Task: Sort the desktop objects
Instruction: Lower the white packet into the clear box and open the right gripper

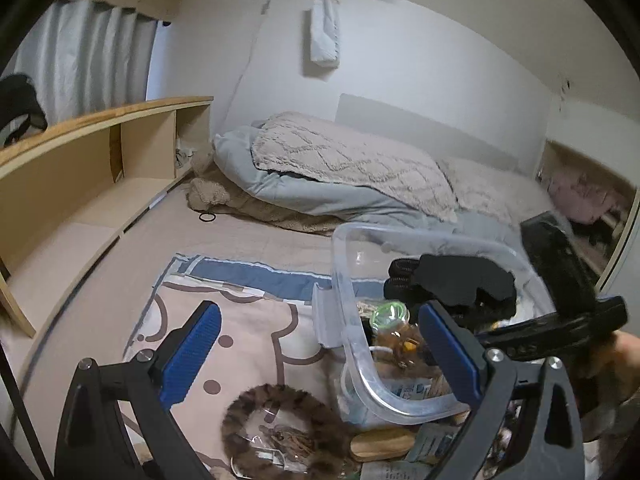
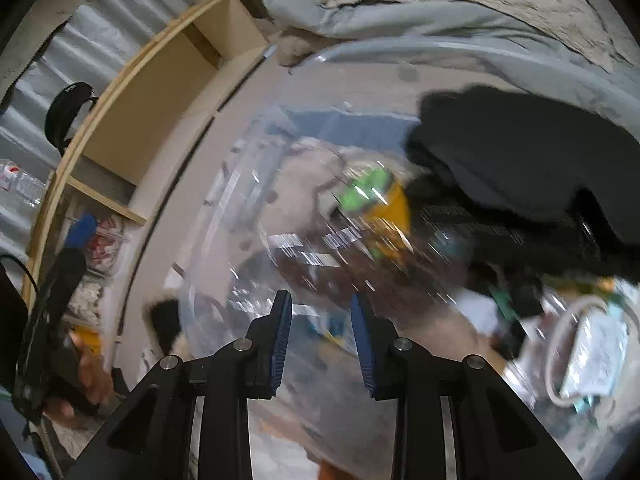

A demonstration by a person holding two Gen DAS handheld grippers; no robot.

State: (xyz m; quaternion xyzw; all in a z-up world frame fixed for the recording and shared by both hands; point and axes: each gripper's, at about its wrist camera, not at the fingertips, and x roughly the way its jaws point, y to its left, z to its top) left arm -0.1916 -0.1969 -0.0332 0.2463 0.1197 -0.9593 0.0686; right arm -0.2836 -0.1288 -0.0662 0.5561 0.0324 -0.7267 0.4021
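Note:
A clear plastic bin [image 1: 344,264] stands on the bed, holding a black cloth [image 1: 452,280], a green-lidded jar [image 1: 388,314] and small clutter. My left gripper [image 1: 320,356] is open wide in front of the bin's near corner, gripping nothing. Below it lie a furry brown ring [image 1: 240,408] and a wooden piece [image 1: 380,444]. In the blurred right wrist view my right gripper [image 2: 320,340] hangs over the bin, its jaws close together with nothing between them. The black cloth [image 2: 520,152] and the green lid [image 2: 368,188] lie beyond its fingertips. A white packet [image 2: 592,352] lies to the right.
A wooden shelf unit [image 1: 100,168] runs along the left. Folded bedding [image 1: 340,168] and a plush toy [image 1: 208,194] lie behind the bin, with a black hair tie [image 1: 207,217] nearby. A printed mat [image 1: 240,300] covers the bed. A hand [image 2: 88,364] holds the left gripper.

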